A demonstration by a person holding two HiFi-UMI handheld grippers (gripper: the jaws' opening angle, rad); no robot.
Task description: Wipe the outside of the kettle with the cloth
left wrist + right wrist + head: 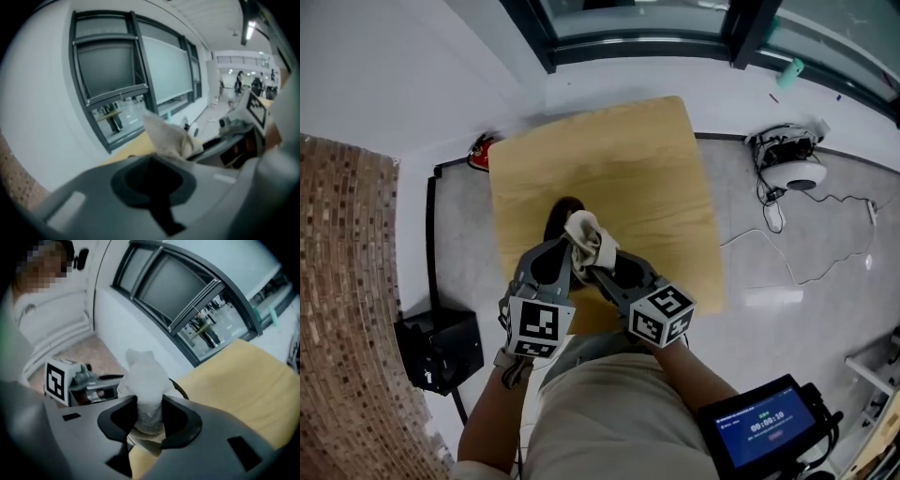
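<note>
My right gripper [589, 259] [149, 414] is shut on a bunched white cloth [585, 234] [144, 380], which sticks up out of its jaws over the near part of the wooden table [619, 159]. Just beyond the cloth a dark rounded thing, apparently the kettle [560, 214], shows only in part; its dark curved edge [182, 391] peeks out behind the cloth. My left gripper [564, 247] [152, 163] sits close beside the cloth on its left, jaws together with nothing seen between them. In the left gripper view the cloth [168, 136] rises just past its tips, with the right gripper [243, 123] beyond.
A brick wall [342, 281] runs along the left. On the floor lie a black box [441, 349], a red object [480, 150] and a white round device with cables [794, 172]. A screen device [764, 427] is at the lower right. Dark window frames [637, 42] stand beyond the table.
</note>
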